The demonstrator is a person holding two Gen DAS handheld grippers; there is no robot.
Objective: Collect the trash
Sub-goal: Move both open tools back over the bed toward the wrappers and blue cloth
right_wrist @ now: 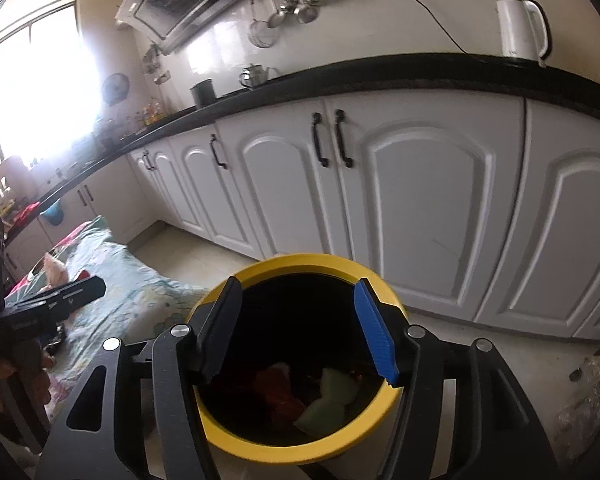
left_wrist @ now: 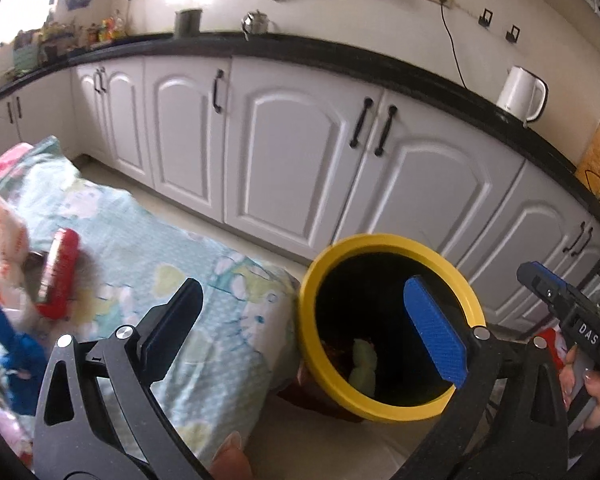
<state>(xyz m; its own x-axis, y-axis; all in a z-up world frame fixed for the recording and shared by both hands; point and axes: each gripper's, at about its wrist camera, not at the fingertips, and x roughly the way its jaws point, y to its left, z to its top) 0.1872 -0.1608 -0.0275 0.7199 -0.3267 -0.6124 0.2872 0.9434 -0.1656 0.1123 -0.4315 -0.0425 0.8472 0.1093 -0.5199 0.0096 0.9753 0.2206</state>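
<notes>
A yellow-rimmed bin [left_wrist: 388, 240] stands on the floor beside a table under a teal patterned cloth [left_wrist: 160, 248]. Inside the bin lie a pale green scrap [right_wrist: 332, 400] and red trash [right_wrist: 280, 388]. My left gripper [left_wrist: 308, 328] is open and empty, straddling the table's corner and the bin's near rim. My right gripper [right_wrist: 298, 332] hangs over the bin's mouth [right_wrist: 300, 456], jaws apart with nothing between them. On the cloth at the left lie a red packet [left_wrist: 60, 272], a white-and-red wrapper [left_wrist: 8, 240] and something blue [left_wrist: 20, 356].
White cabinets [left_wrist: 292, 160] under a black counter run behind the bin, with a white kettle [left_wrist: 522, 94] on top. Crinkled clear plastic [right_wrist: 588, 400] lies on the floor to the right. A hand [left_wrist: 592, 396] holds the right gripper at the right edge.
</notes>
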